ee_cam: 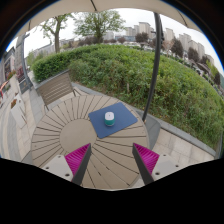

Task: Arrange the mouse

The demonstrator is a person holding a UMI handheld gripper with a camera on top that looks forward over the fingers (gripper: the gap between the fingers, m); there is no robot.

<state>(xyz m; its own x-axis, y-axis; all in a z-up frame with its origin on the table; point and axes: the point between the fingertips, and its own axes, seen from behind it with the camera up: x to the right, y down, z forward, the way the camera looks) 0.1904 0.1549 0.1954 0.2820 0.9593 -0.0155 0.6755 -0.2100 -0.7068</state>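
- gripper (112, 160): seen from above and behind, low in the frame; its two fingers stand wide apart with nothing held between them.
- pads (77, 156): magenta, one on each finger's inner face, at lower left and lower right of centre; bare table slats show between them.
- table (60, 130): round, of pale wooden slats that fan out from a plain central disc; it fills the lower middle of the frame.
- mat (113, 120): a blue square lying flat on the table, turned like a diamond, just right of the frame's centre and beyond the fingers.
- mouse (109, 116): a small white rounded thing resting on the mat, near its middle; it lies ahead of the fingers, well apart from both, about midway between their lines.
- chair (55, 88): slatted wood, at the table's far left side, in the left middle of the frame.
- hedge (150, 75): a broad mass of green shrubs behind the table, across the upper right and centre.
- pole (158, 65): a thin dark upright, right of centre, crossing the hedge.
- trees (95, 22): at the upper centre, with pale buildings (150, 32) to the upper right under a bright sky.
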